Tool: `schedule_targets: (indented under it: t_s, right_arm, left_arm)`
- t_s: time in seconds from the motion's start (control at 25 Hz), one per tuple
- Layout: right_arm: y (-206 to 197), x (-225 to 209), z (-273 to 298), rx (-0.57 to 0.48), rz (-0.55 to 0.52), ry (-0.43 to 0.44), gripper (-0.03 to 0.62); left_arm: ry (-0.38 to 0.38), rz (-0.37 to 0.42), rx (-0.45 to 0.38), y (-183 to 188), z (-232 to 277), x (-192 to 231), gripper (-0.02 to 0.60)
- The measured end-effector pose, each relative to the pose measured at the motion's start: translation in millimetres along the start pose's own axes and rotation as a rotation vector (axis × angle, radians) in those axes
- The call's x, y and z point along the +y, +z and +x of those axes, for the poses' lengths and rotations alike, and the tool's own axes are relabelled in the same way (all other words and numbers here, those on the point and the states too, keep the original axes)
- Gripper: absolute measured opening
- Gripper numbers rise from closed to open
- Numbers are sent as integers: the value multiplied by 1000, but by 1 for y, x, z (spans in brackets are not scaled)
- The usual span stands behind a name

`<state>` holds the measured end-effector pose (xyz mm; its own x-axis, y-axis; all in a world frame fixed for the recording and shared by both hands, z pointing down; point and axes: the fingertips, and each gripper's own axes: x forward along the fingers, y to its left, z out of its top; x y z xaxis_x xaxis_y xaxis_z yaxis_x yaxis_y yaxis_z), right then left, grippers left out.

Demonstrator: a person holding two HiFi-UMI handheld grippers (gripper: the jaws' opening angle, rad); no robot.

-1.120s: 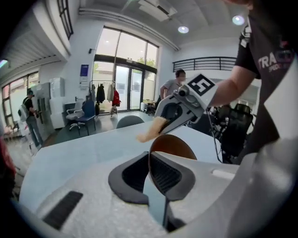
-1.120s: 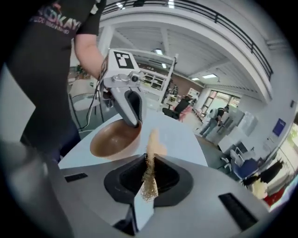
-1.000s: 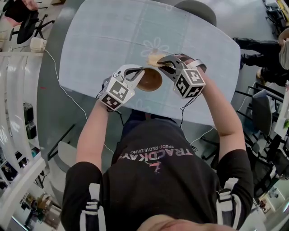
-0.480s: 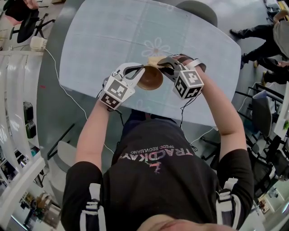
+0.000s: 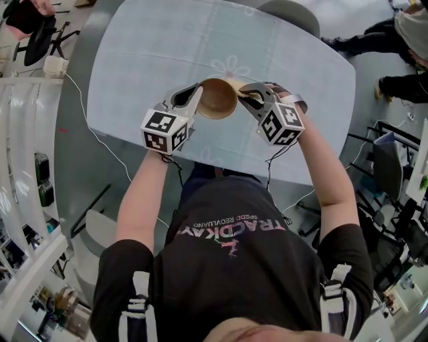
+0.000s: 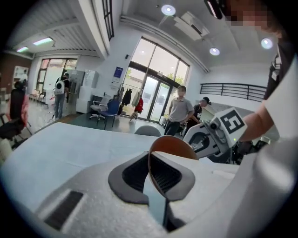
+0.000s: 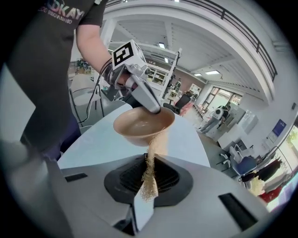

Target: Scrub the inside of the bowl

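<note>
A brown bowl (image 5: 217,98) hangs above the table, tipped on its side, with my left gripper (image 5: 196,93) shut on its rim. In the left gripper view the rim (image 6: 170,148) runs between the jaws. My right gripper (image 5: 246,92) sits just right of the bowl and is shut on a tan fibrous scrub pad (image 5: 234,86). In the right gripper view the pad (image 7: 151,169) stands up from the jaws and its top reaches the near edge of the bowl (image 7: 139,124), whose inside shows bare. The left gripper (image 7: 151,106) grips the bowl's far rim there.
The light blue tablecloth (image 5: 160,53) has a flower print under the bowl. A grey chair (image 5: 291,15) stands at the table's far edge. People stand at the upper right (image 5: 401,27). A white cable (image 5: 87,113) trails off the table's left side.
My left gripper has lifted the bowl off the cloth, carried it farther away and tipped it on its side. The right gripper with the pad has barely moved.
</note>
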<state>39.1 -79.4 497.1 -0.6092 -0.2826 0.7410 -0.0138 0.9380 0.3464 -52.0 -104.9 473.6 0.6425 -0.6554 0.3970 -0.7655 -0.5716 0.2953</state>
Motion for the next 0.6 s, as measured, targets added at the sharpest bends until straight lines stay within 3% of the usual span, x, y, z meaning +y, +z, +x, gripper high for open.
schedule_targets:
  t_s: [0.32, 0.6]
  right_arm:
    - [6, 18, 7, -28, 132, -6, 32]
    - [28, 47, 27, -59, 163, 27, 32]
  left_arm:
    - [132, -303, -90, 6, -4, 29, 26]
    - [167, -365, -105, 3, -4, 33, 26]
